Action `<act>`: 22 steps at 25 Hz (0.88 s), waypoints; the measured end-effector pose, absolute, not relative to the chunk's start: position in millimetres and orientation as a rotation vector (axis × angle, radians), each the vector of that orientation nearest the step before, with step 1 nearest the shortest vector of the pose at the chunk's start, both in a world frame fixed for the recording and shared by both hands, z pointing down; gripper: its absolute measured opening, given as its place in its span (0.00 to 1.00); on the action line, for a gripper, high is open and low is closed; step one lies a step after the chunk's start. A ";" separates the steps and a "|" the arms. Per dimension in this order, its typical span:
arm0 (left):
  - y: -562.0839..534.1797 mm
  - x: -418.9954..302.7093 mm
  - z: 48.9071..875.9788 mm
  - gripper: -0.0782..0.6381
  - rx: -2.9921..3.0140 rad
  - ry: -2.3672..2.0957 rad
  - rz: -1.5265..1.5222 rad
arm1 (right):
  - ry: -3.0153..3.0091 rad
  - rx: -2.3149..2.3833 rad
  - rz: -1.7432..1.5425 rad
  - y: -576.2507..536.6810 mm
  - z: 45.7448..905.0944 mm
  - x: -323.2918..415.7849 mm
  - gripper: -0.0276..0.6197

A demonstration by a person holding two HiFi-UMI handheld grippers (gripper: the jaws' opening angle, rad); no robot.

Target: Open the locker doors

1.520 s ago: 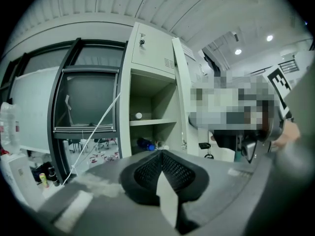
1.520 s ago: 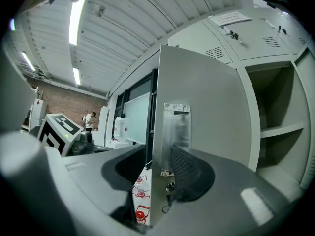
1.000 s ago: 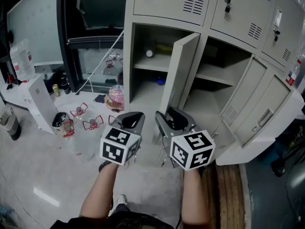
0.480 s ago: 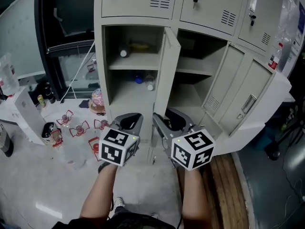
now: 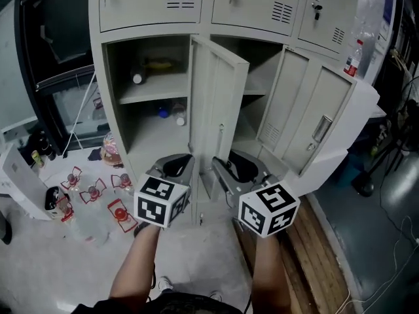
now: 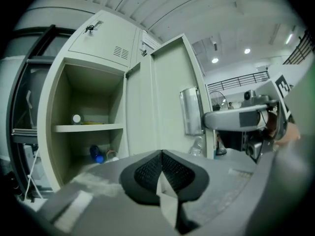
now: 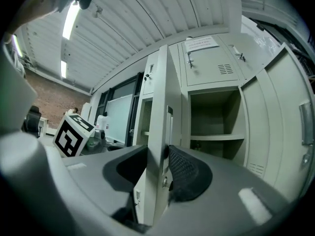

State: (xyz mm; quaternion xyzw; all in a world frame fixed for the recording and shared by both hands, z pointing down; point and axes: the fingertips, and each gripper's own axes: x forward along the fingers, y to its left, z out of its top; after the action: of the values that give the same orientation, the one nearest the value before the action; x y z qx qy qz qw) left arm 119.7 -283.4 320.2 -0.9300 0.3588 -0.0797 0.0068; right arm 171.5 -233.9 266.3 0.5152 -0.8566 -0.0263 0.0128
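Note:
The grey lockers [image 5: 144,5] stand ahead, the upper row closed. The lower left compartment's door [image 5: 219,103] stands swung out towards me. My right gripper [image 5: 220,170] has the door's free edge [image 7: 158,132] between its jaws, which have just been closing and now grip it. The handle plate shows on the door [image 6: 191,111] in the left gripper view. My left gripper [image 5: 185,161] hangs beside the right one, left of the door, shut [image 6: 161,154] on nothing. The two lower doors [image 5: 308,123] further right stand open.
A shelf [image 5: 154,90] in the open left compartment carries a bottle and a yellow object, with more bottles [image 5: 171,113] below. Red items [image 5: 95,191] lie on the floor to the left. A wooden pallet [image 5: 317,254] and cables [image 5: 393,241] lie to the right.
The lockers have slid leftward in the head view. The left compartment's door has swung further round with my right gripper on its edge. Both grippers moved sideways together.

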 end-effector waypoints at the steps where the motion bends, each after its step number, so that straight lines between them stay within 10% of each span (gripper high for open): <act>1: -283.5 125.3 320.1 0.11 -2.917 1.100 -0.251 | -2.652 1.635 -0.081 -233.9 266.0 177.8 0.25; 22: -288.0 203.4 310.8 0.11 -2.968 0.757 -0.242 | -2.454 1.966 -0.019 -252.4 266.0 264.1 0.18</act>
State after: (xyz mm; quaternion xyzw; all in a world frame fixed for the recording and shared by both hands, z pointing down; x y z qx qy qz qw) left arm 203.4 -288.0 310.8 -0.9654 0.2461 -0.0788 0.0347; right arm 264.1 -252.4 266.0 0.6252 -0.7804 -0.0060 -0.0013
